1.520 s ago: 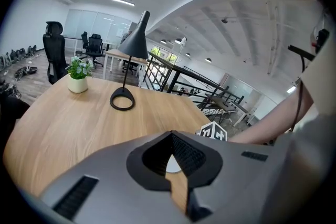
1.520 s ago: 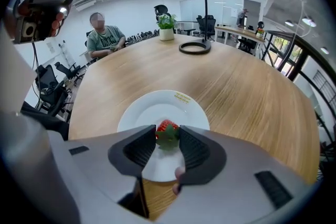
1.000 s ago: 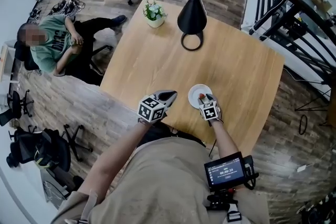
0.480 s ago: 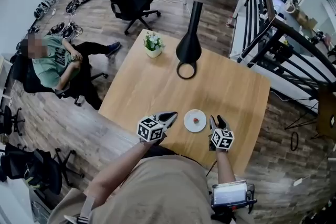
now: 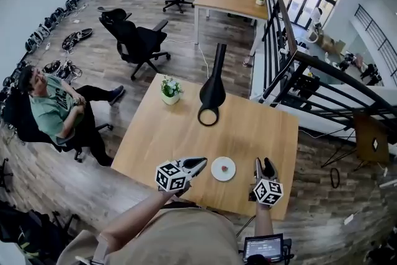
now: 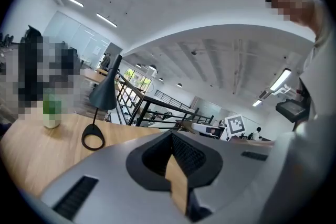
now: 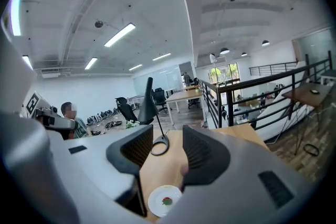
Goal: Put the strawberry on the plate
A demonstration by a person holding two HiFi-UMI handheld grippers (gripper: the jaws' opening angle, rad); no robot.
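A small red strawberry (image 5: 224, 167) lies on the round white plate (image 5: 218, 173) near the front edge of the wooden table (image 5: 248, 127). My right gripper (image 5: 263, 165) hangs to the right of the plate, apart from it, jaws open and holding nothing. In the right gripper view the plate (image 7: 157, 204) and strawberry (image 7: 167, 200) show low between the open jaws of that gripper (image 7: 170, 153). My left gripper (image 5: 197, 163) points at the plate from the left, jaws shut and holding nothing. The left gripper view shows the shut left gripper (image 6: 172, 159) and no plate.
A black lamp (image 5: 213, 93) with a ring base stands at the table's middle back, a small potted plant (image 5: 169, 89) at its back left. A person (image 5: 53, 108) sits left of the table. Office chairs (image 5: 133, 39) stand behind, a black railing (image 5: 291, 65) at the right.
My right gripper has drawn back from over the plate to its right side, leaving the strawberry on the plate. The head view has lifted and shows more of the room.
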